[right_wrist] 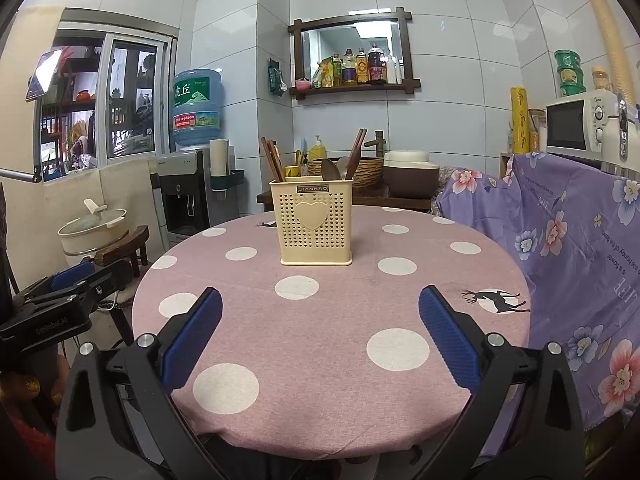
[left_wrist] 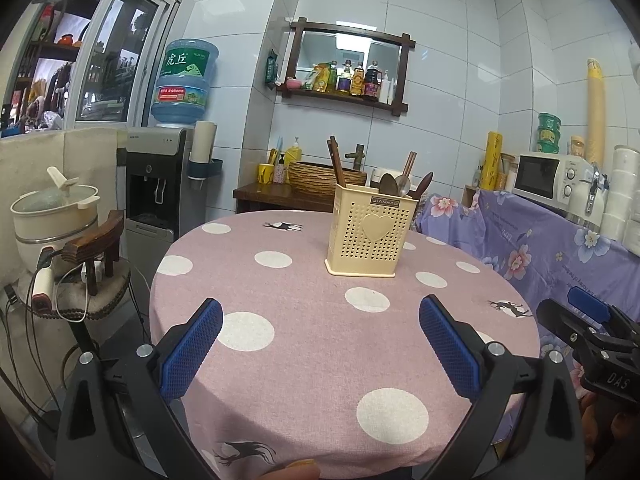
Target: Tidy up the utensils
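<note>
A cream perforated utensil holder with a heart on its front stands upright on the far part of the round table; it also shows in the right wrist view. It holds brown chopsticks and spoons, seen too in the right wrist view as chopsticks and spoons. My left gripper is open and empty over the table's near edge. My right gripper is open and empty beside it. Each gripper shows at the edge of the other's view.
The table has a pink polka-dot cloth. A purple floral cloth covers a counter at the right with a microwave. A water dispenser, a pot and a stool stand at the left. A wicker basket sits behind the table.
</note>
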A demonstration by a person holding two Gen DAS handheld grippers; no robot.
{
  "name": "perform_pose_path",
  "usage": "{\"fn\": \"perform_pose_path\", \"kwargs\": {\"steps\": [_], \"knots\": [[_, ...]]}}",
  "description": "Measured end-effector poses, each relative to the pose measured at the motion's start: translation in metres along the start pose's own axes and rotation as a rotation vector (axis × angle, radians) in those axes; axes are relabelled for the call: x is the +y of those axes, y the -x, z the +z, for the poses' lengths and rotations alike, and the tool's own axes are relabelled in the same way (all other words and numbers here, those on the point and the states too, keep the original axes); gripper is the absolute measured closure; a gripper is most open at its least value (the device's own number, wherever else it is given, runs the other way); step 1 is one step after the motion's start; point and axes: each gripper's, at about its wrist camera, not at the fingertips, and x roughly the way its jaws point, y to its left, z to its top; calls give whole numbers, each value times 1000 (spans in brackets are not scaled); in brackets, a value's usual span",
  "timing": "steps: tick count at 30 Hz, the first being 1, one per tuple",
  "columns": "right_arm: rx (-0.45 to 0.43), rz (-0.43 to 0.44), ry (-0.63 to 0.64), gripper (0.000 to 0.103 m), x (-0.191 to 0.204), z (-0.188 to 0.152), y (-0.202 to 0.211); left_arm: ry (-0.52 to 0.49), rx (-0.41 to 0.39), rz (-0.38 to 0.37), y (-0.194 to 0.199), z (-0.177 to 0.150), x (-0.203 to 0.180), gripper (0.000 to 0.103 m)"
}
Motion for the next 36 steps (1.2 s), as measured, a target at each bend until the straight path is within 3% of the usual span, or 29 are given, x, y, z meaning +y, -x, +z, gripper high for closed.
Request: {"fn": "perform_pose_path", "kwargs": {"steps": [36], "knots": [[12,10,8,6,4,-6,-1,-9,0,10,0,0,0,5]]}}
